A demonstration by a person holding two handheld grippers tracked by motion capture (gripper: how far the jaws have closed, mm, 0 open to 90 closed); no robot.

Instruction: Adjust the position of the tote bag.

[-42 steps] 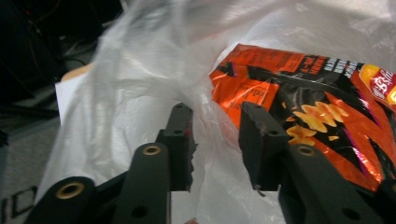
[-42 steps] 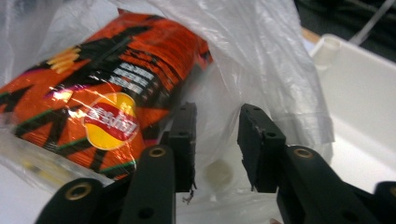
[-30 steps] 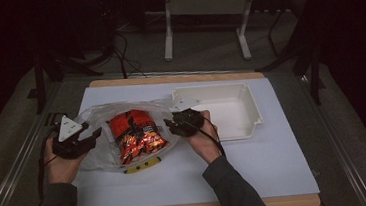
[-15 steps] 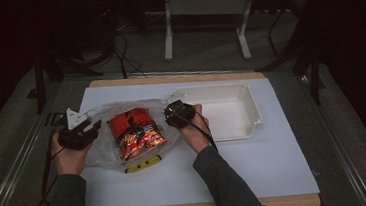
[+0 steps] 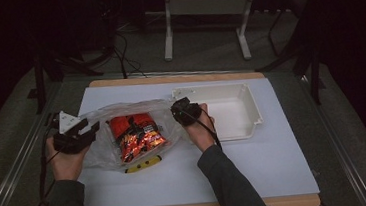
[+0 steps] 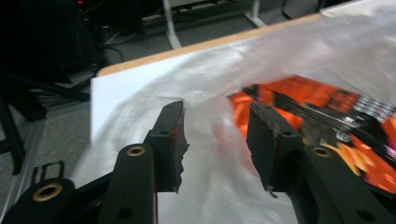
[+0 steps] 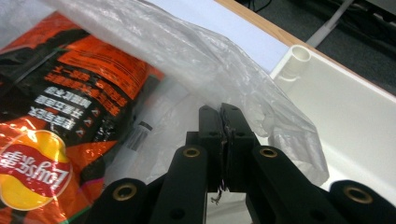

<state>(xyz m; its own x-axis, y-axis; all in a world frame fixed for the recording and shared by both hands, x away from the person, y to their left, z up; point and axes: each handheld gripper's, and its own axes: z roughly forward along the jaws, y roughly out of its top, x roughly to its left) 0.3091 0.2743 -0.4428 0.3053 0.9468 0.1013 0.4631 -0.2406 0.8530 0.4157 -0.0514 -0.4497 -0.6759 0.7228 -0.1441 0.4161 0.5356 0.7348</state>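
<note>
The clear bag (image 5: 123, 133) lies on the bench just left of the white tray (image 5: 232, 110), with orange crisp packets (image 5: 134, 136) inside. It looks light, limp and slippery; the crisps would crush, so the loose film at the edges is the place to grip. The right hand-held gripper (image 5: 177, 109) has just closed, pinching film at the tray-side edge. The left hand-held gripper (image 5: 85, 129), at the far edge, has just been opening, jaws apart with film between them.

Left tool (image 5: 89, 127) with jaws apart, just reopened, right tool (image 5: 175, 109) just closed, jaws pressed together
</note>
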